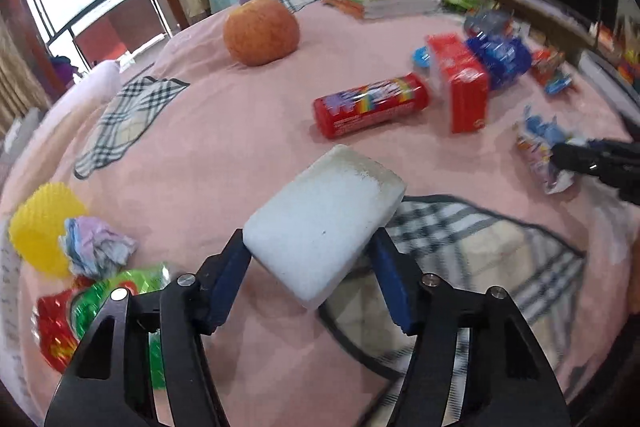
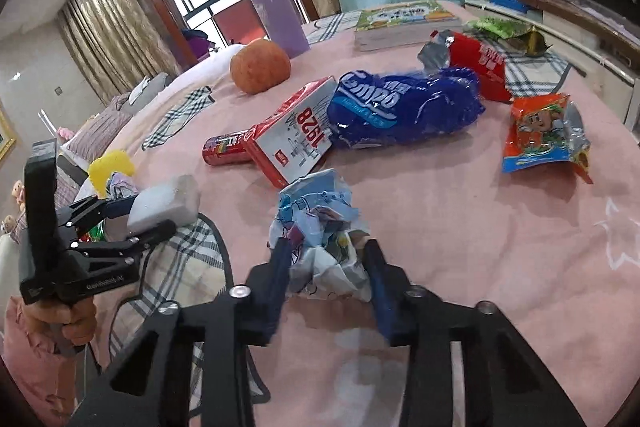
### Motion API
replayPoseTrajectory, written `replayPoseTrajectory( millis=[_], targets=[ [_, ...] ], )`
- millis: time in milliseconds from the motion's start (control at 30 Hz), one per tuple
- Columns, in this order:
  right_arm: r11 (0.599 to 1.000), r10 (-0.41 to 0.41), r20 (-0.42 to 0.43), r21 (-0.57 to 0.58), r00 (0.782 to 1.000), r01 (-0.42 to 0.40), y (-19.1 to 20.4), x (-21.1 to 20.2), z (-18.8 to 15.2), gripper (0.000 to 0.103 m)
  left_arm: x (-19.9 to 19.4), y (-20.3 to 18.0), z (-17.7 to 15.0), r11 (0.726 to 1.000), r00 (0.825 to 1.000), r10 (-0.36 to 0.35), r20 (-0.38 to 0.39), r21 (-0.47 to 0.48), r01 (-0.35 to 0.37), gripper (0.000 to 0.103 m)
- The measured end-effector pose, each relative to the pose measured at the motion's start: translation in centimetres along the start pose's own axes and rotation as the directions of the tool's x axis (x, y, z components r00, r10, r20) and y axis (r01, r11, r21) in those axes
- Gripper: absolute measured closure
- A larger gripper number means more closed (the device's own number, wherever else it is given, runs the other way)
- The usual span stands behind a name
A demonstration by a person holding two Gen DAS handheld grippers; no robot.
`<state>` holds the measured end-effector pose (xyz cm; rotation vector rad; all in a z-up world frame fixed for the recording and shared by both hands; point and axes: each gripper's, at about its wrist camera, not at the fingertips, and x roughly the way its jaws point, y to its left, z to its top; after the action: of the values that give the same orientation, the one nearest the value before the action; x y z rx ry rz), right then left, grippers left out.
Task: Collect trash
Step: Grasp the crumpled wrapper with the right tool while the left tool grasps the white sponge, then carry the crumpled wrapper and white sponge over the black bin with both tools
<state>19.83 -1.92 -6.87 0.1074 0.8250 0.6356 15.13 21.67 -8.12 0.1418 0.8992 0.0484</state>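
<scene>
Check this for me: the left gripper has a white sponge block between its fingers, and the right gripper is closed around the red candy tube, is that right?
Not quite. The left gripper does hold the white sponge block, but the right gripper is closed on a crumpled blue and white wrapper, not the red candy tube, which lies untouched on the pink cover. The right wrist view shows this.
</scene>
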Motion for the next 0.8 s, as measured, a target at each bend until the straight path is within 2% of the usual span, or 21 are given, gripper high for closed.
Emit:
replayPoseTrajectory(
  millis=[100, 300, 433, 800],
  targets=[
    [1.000, 0.001, 0.019, 0.000, 1.000, -0.001, -0.4, -1.2, -0.3, 0.078, -1.5, -1.8, 0.0, 0.999, 0.998, -0.033, 0.044, 0.004, 0.033, 0.043],
    [0.999, -0.003, 0.065, 0.037, 0.998, 0.001, -2.1, -4.2, -0.8, 0.080, -2.9, -6.1, 0.7, 0.991, 0.987, -0.130, 0.092, -0.006, 0.131, 0.044],
    [0.997, -0.027, 0.093, 0.078, 0.995, 0.020, -3.9, -6.4, -1.2, 0.080, -3.0, -8.9, 1.3, 0.978, 0.976, -0.198, 0.094, -0.047, 0.203, 0.044],
    [0.981, -0.110, 0.165, 0.177, 0.980, 0.080, -8.7, -11.4, -2.7, 0.080, -3.0, -14.3, 2.0, 0.953, 0.954, -0.288, 0.086, -0.070, 0.294, 0.044]
  ],
)
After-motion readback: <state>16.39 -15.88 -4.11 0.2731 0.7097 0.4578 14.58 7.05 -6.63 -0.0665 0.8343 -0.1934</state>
